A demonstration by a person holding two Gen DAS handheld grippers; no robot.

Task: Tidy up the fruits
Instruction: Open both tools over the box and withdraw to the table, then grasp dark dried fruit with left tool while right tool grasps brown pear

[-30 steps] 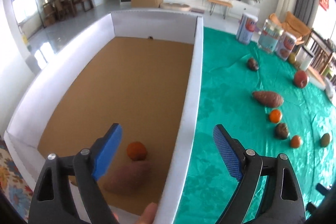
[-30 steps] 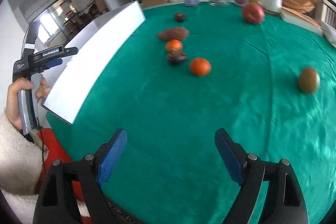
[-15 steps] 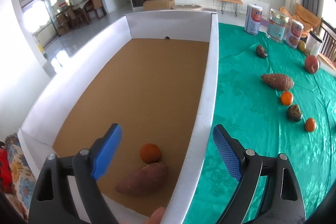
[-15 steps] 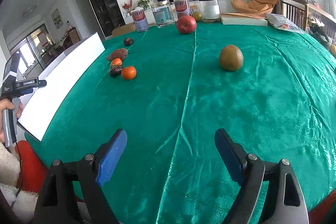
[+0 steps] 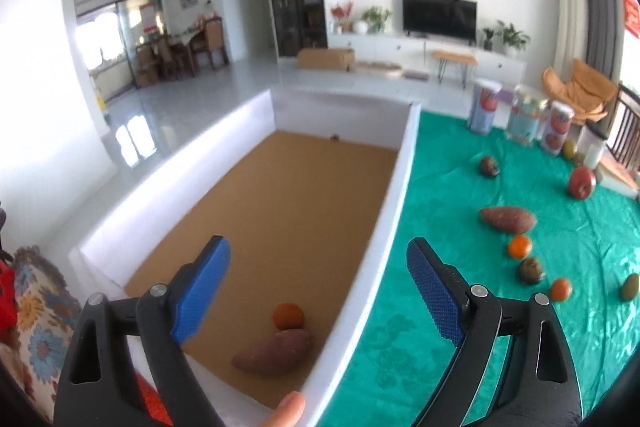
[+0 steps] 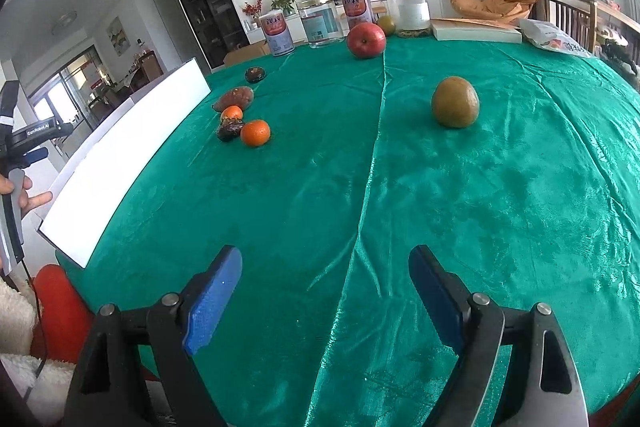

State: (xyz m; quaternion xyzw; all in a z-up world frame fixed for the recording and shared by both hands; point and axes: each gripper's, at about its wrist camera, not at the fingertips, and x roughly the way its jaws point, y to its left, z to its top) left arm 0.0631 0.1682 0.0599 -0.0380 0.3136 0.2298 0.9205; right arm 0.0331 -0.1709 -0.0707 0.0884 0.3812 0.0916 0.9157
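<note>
The task was barely begun. In the box point(image 5: 384, 227) at the left of the surface point(image 6: 440, 207) lay only an orange point(image 5: 288, 315) and a sweet potato point(image 5: 274, 354), touching each other in the near right corner; the rest of its brown floor was bare.

The left hand-held gripper point(image 5: 318, 295) hung above that near corner, its jaws wide and having just opened a little further, with nothing between the pads. The right hand-held gripper point(image 6: 325, 293) stood over the green cloth, jaws also wide and empty.

Most of the fruit was left on the cloth: a kiwi point(image 6: 455, 102) ahead of the right hand-held gripper, an apple point(image 6: 366, 40) far off by the jars point(image 6: 320, 23), and to the left a second sweet potato point(image 6: 234, 98), two small oranges point(image 6: 255, 133) and two dark fruits point(image 6: 229, 129) I could not name. The kiwi looked the likeliest next pick.
</note>
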